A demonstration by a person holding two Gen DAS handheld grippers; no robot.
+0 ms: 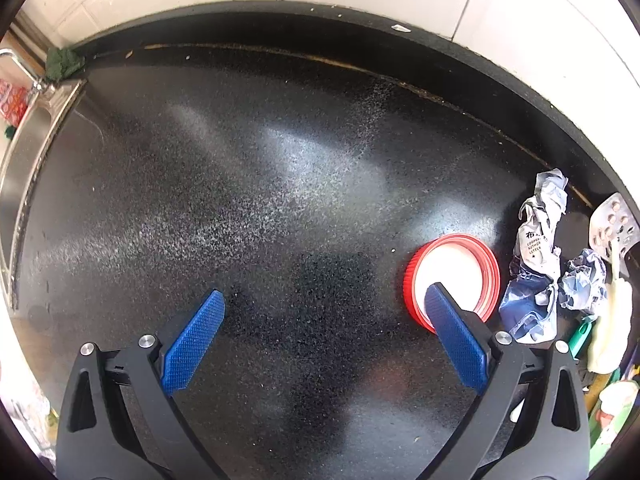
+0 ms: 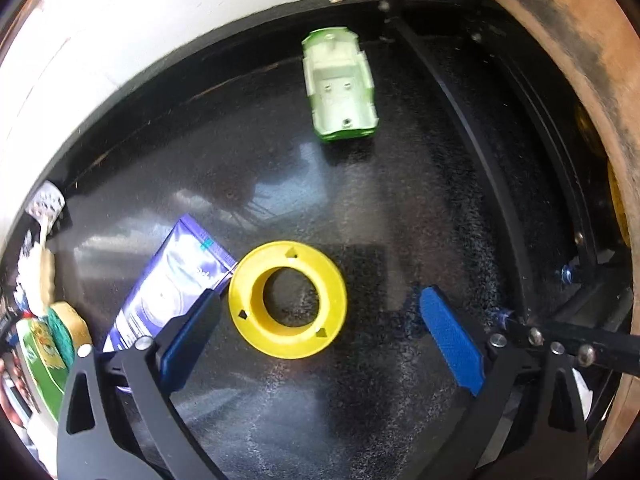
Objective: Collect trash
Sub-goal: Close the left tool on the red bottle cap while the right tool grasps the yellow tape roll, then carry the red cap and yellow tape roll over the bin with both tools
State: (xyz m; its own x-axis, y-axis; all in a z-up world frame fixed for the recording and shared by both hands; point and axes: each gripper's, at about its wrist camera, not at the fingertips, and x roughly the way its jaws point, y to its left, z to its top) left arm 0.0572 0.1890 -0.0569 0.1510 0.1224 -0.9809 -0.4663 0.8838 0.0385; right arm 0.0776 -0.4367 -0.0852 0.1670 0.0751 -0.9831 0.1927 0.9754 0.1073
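Observation:
My left gripper (image 1: 326,300) points down at the black counter (image 1: 256,184) with its blue pads wide open and nothing between them. A red lid (image 1: 460,264) with a white inside lies just past its right finger. Crumpled white and blue wrappers (image 1: 536,252) lie to the right of the lid. My right gripper (image 2: 320,304) is open above a yellow plastic ring (image 2: 288,300), which lies between the fingers nearer the left one, untouched. A purple wrapper (image 2: 176,284) lies left of the ring, partly under the left finger. A pale green plastic piece (image 2: 340,84) sits farther back.
A steel sink (image 1: 28,160) borders the counter at the left, with a green scrub pad (image 1: 62,64) at the corner. A slotted spatula (image 1: 612,224) and a sponge (image 2: 66,328) crowd the heap between the grippers. A black frame (image 2: 480,152) and a wooden board (image 2: 592,60) stand at the right.

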